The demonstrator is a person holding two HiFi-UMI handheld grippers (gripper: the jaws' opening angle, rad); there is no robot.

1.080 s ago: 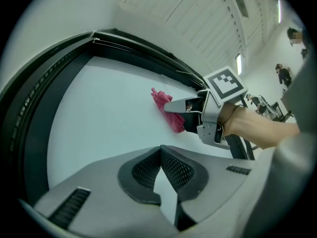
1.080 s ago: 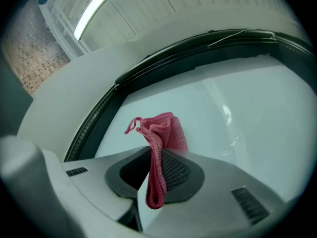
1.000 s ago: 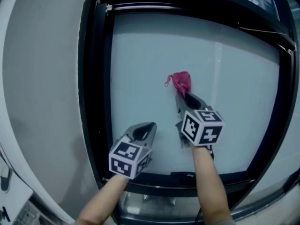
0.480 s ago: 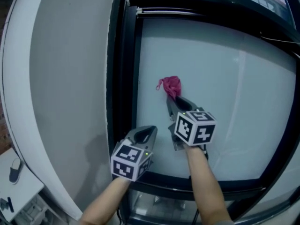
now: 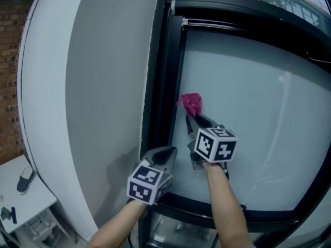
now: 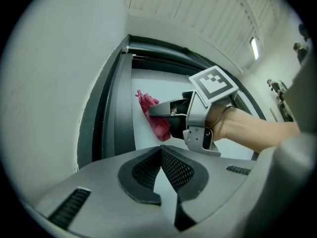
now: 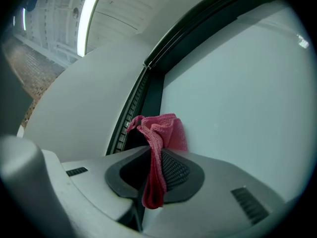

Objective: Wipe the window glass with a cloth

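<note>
Currently right tongs (image 7: 153, 168) clenched on cloth (image 5: 192, 104) at 9 o'clock edge of glass (image 5: 248, 97) — frame (image 5: 164, 76) could snag it; left tongs (image 6: 161, 155) clenched, empty.

Office-like interior: black-framed window (image 5: 160, 87), brick wall (image 5: 8, 87), panelled ceiling (image 6: 198, 9) with a strip light (image 6: 254, 47).

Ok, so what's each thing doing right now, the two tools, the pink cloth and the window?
pink cloth: bunched up, against the window glass near its left edge.
right tool: shut on the pink cloth.
left tool: shut, nothing in it.
window glass: set in its black frame.
</note>
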